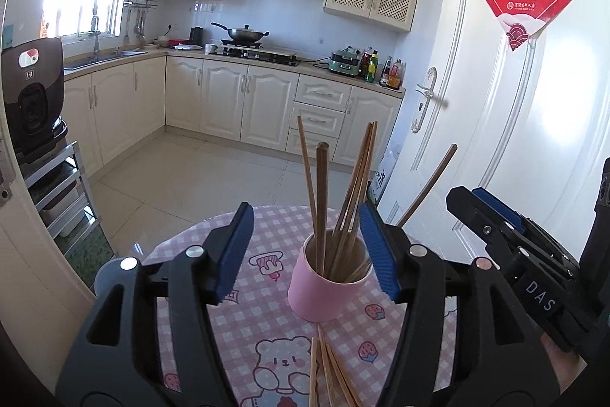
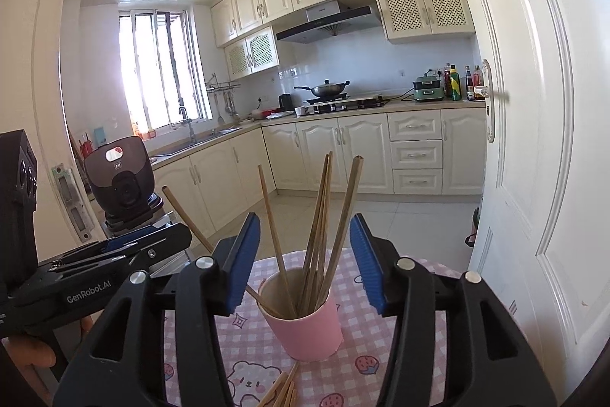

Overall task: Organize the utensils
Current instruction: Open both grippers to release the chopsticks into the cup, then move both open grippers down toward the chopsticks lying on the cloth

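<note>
Both grippers empty and apart over the pink cup (image 1: 328, 283) of chopsticks (image 1: 343, 193); more chopsticks left to load.

Left gripper (image 1: 307, 254) has its pads spread either side of the cup, nothing between them but the cup and sticks, no pad pressing. Right gripper (image 2: 305, 264) likewise spread and holding nothing. Cup stands upright on the checked pink cloth of the bench (image 1: 267, 296), sticks fanned out, one leaning far over the rim. Loose chopsticks (image 1: 324, 372) lie flat on the cloth just in front of the cup, near the lower edge of both views. Likely next: fetch a loose stick. To do it well, pinch one stick near its middle, lift clear, tip upright, lower into a gap without knocking the fanned ones or tipping the cup.
</note>
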The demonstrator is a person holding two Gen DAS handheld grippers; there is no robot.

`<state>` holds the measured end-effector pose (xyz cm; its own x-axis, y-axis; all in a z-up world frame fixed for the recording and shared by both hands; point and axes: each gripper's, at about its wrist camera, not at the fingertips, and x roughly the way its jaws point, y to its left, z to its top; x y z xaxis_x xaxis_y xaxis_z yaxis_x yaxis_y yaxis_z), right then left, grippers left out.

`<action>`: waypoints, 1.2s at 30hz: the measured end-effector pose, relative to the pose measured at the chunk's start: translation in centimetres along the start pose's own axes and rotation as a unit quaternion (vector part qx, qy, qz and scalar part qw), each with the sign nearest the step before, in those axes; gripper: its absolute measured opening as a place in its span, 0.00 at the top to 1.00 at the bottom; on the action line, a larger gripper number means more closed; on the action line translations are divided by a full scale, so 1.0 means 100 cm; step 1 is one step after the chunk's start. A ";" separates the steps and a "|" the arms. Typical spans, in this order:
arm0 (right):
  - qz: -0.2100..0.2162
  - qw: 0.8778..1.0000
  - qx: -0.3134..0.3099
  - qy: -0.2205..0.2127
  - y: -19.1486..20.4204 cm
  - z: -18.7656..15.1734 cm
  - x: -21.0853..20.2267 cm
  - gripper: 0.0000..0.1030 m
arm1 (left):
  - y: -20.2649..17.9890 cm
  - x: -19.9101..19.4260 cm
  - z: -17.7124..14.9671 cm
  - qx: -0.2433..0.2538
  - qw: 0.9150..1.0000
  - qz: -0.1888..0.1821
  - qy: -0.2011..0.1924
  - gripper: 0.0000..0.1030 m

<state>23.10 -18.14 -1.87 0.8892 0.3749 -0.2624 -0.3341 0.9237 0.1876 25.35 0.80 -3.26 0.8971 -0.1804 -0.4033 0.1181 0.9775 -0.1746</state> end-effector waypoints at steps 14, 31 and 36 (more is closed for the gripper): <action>0.016 1.000 0.009 0.023 0.010 -0.024 -0.024 0.51 | -0.003 -0.037 -0.030 0.037 0.999 0.024 0.004 0.27; 0.022 0.995 0.008 0.096 0.014 -0.064 -0.020 0.47 | 0.003 -0.023 -0.075 0.051 0.994 0.011 0.093 0.27; 0.021 0.992 0.013 0.128 0.010 -0.076 -0.011 0.47 | 0.007 -0.007 -0.087 0.038 0.990 0.000 0.139 0.27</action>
<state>19.44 -17.06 -8.61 0.7657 0.4234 -0.4843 -0.3572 0.9060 0.2273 21.11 0.70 -10.93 0.7468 -0.1926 -0.6365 0.1593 0.9811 -0.1100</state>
